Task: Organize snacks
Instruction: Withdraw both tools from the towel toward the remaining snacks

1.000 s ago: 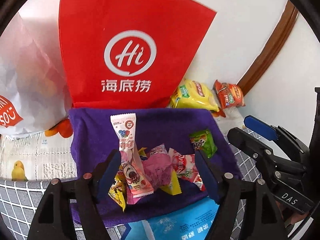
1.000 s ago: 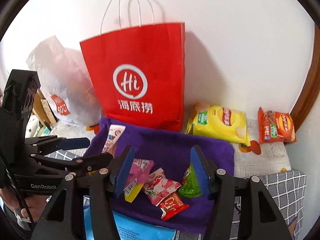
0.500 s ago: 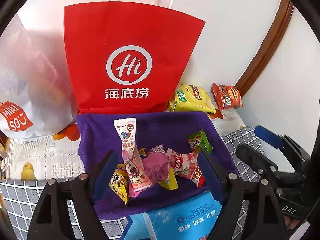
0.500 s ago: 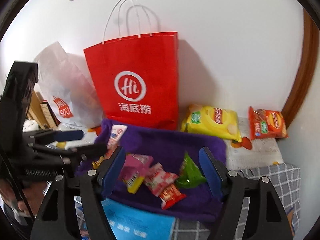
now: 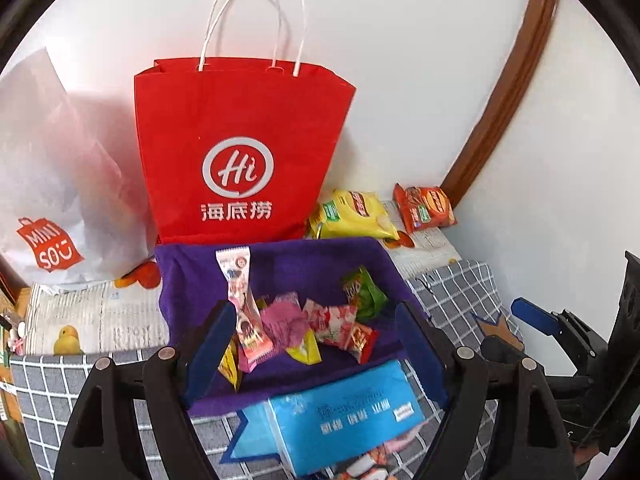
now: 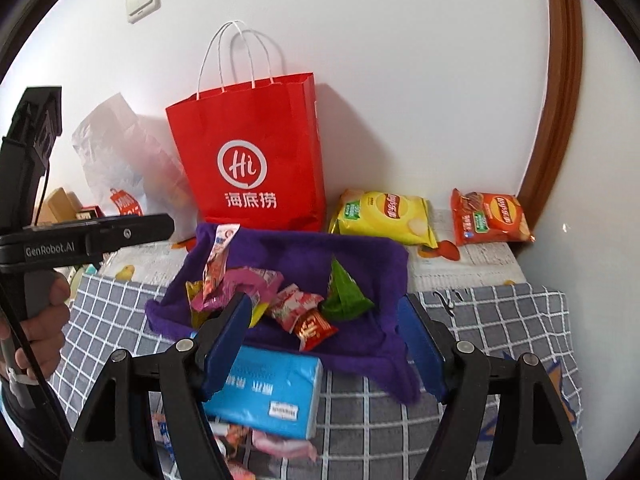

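Note:
Several small snack packets lie on a purple cloth (image 5: 288, 268) (image 6: 372, 256): a tall pink-and-white packet (image 5: 240, 300), a pink one (image 5: 284, 320), a red-and-white one (image 5: 332, 322), a small red one (image 6: 314, 330) and a green one (image 5: 362, 288) (image 6: 344, 292). A red paper bag (image 5: 240, 152) (image 6: 252, 160) stands behind the cloth. My left gripper (image 5: 316, 344) is open and empty above the cloth's near edge. My right gripper (image 6: 328, 336) is open and empty, above the cloth's front.
A blue tissue pack (image 5: 344, 412) (image 6: 268, 392) lies in front of the cloth on a grey checked cover (image 6: 480, 320). A yellow chip bag (image 6: 384, 216) and an orange chip bag (image 6: 490, 216) lie at the back right. A white Miniso bag (image 5: 52, 184) stands at the left.
Both grippers have pulled back and risen, so the bag, cloth and tissue pack show more fully. Both stay open and empty. The snacks have not moved.

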Motion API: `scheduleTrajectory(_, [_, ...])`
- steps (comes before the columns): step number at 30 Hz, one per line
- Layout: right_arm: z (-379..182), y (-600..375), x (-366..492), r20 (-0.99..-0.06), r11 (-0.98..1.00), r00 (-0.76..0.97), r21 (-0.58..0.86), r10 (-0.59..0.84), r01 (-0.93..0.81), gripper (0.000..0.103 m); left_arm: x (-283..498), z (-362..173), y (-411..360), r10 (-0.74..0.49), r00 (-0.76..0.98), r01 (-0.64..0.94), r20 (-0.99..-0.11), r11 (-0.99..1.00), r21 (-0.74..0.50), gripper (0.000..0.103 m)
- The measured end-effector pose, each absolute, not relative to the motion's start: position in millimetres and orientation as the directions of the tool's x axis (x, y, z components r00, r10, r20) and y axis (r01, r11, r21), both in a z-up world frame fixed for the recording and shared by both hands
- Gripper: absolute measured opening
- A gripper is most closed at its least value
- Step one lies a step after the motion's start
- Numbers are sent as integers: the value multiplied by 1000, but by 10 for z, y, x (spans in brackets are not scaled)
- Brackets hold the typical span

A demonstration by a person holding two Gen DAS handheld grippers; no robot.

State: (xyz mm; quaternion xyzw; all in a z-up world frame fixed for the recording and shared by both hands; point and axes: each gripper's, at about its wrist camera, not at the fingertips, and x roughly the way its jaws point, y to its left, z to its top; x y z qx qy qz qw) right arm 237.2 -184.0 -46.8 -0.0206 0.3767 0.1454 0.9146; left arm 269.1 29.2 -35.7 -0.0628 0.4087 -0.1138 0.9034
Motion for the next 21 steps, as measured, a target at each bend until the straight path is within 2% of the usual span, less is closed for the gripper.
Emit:
scheduleTrajectory(13, [-936, -1609, 1850, -746, 938, 602, 90, 285, -334, 73, 2090, -547, 848, -212, 624, 35, -752, 969, -243, 80])
scheduleTrajectory(18, [-1187, -1642, 1726, -780, 940, 557, 114, 285, -321, 66, 1872, -756, 1033, -184, 613, -19, -768, 969, -247, 80])
scheduleTrajectory(21, [-1297, -1662, 1657, -789, 940, 541, 132, 292, -316, 65, 1786, -860, 1073, -180, 597, -31, -782, 969, -246, 80])
